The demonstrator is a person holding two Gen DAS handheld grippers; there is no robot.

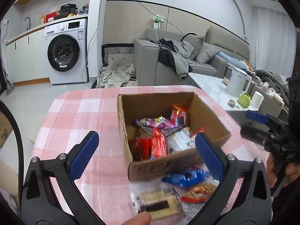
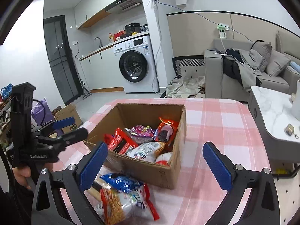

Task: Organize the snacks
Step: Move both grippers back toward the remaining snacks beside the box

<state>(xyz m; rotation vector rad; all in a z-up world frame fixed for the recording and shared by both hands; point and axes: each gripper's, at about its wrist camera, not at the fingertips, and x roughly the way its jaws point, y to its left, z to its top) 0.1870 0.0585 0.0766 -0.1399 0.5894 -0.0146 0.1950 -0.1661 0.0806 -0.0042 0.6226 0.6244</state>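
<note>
In the left wrist view, the left gripper (image 1: 148,153) hung with fingers spread wide and empty over the cardboard box (image 1: 131,112) of snack packets on the pink checked table (image 1: 84,112), while in the right wrist view the right gripper (image 2: 155,163) was likewise agape, with a blue packet (image 2: 121,182) and a noodle packet (image 2: 120,206) lying near the box.

even, soft indoor light; heavy fisheye bending, dark vignetted corners, slight blur on nearest snack packets (image 1: 168,193)
</note>
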